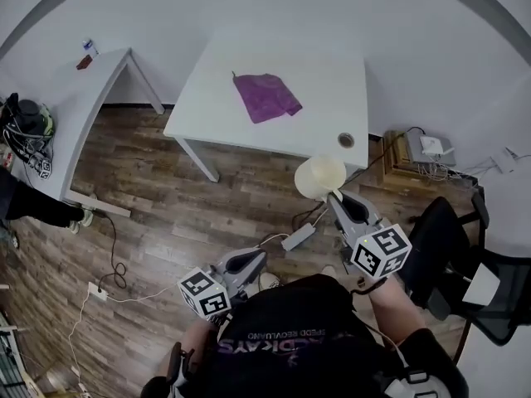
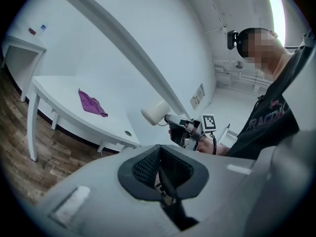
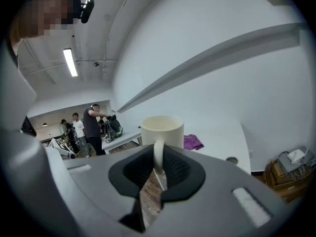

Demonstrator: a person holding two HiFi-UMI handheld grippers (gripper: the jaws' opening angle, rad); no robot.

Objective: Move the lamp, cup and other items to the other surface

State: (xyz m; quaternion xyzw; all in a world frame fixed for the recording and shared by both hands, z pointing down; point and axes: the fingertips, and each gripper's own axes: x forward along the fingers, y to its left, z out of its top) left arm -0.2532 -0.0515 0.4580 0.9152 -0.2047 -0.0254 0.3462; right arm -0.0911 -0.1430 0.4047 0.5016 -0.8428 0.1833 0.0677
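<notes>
**A:** Where is the cup, measured from the desk?

**B:** The white desk (image 1: 332, 81) lies ahead of you with a purple cloth (image 1: 267, 96) on it. Your right gripper (image 1: 336, 197) holds the cup (image 1: 319, 177) just off the desk's near edge, above the floor (image 1: 166, 206), jaws clenched on its handle (image 3: 158, 154). Your left gripper (image 2: 160, 169) sits further from the desk, jaws pressed together and empty.

**A:** How will it handle?

**B:** It's a plain cream mug, smooth and probably ceramic, so likely stiff, fairly light, breakable and slippery. The thin handle is your only hold, so it may swing. Carry it upright and land it gently.
</notes>
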